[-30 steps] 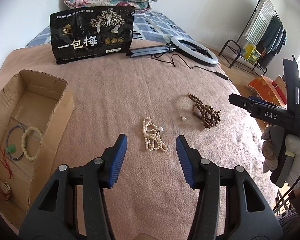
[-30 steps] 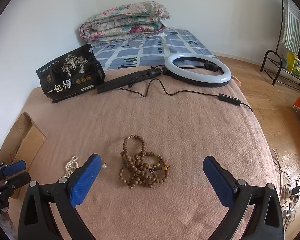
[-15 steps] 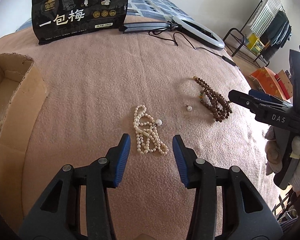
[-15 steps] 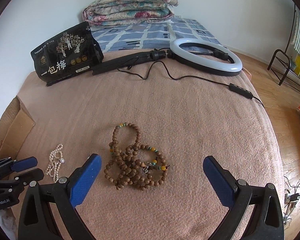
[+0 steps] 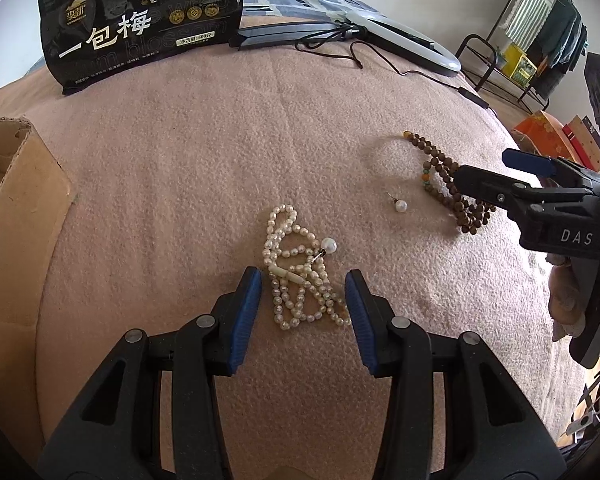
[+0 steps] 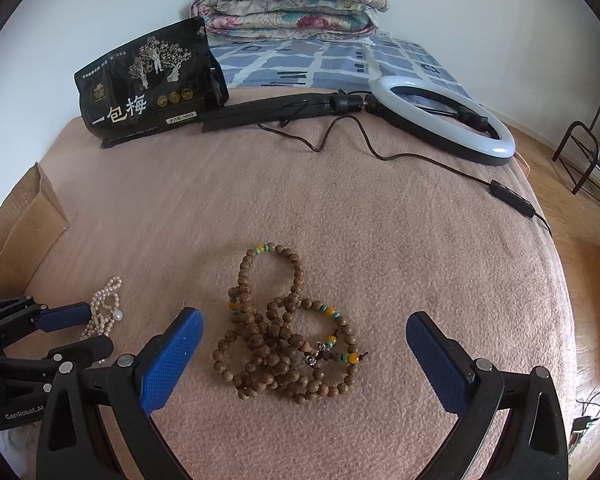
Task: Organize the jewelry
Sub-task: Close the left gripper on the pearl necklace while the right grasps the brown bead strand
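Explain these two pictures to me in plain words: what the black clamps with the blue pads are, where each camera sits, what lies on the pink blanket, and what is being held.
There is no robot here. A person holds a clamp-like tool in each hand, and each tool carries a wide-angle camera looking along its two fingers. One picture comes from the left gripper, the other from the right gripper.

On the pink blanket lie a pearl necklace, a loose pearl earring and a heap of wooden bead bracelets. Farther back are a black snack bag and a ring light; a cardboard box stands at the left.

Nothing is held. The left gripper straddles the pearls without pinching them; the right gripper stands wide open around the wooden beads.
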`<act>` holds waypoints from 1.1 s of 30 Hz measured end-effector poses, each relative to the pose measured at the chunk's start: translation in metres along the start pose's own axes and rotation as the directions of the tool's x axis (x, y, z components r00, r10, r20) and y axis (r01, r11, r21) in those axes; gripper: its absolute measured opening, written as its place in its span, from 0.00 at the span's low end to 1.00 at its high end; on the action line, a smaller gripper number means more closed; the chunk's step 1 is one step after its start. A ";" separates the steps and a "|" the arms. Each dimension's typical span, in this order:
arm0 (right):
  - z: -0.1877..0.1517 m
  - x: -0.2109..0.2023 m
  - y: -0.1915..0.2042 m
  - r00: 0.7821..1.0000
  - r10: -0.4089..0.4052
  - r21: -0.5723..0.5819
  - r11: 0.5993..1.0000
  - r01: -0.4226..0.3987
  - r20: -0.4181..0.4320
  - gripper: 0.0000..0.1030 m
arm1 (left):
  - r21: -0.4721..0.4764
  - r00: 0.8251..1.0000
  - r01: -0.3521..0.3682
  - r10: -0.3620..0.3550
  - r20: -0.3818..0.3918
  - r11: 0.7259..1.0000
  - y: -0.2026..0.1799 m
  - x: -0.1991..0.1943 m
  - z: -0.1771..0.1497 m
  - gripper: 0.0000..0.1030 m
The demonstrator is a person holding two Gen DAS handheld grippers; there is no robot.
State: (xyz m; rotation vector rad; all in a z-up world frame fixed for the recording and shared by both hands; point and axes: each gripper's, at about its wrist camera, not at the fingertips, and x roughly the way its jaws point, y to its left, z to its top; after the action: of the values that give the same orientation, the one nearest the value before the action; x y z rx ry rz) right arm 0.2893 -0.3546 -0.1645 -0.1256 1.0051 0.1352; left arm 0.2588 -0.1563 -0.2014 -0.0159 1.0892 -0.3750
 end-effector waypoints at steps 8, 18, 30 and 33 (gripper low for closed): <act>-0.003 0.020 -0.001 0.999 0.007 -0.005 1.000 -0.007 -0.046 1.00 | 0.053 1.000 -0.023 0.022 0.021 0.998 0.001 0.002 -0.003 0.32; -0.004 0.034 -0.003 0.997 0.005 0.004 1.000 -0.004 -0.076 1.00 | 0.052 0.999 -0.027 0.025 0.037 0.998 0.009 0.002 -0.001 0.17; -0.001 0.030 0.006 0.996 0.053 -0.020 0.998 -0.054 -0.069 0.46 | 0.008 0.999 0.010 -0.010 0.034 1.000 0.018 0.001 0.002 0.06; -0.003 0.027 0.008 0.996 0.056 -0.035 0.998 -0.059 -0.068 0.22 | 0.005 0.999 0.016 -0.016 0.041 1.000 0.019 -0.001 0.002 0.06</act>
State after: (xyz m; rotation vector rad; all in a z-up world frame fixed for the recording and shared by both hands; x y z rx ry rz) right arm 0.2997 -0.3459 -0.1889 -0.1356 1.0736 0.2034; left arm 0.2654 -0.1390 -0.2036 -0.0278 1.0481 -0.3904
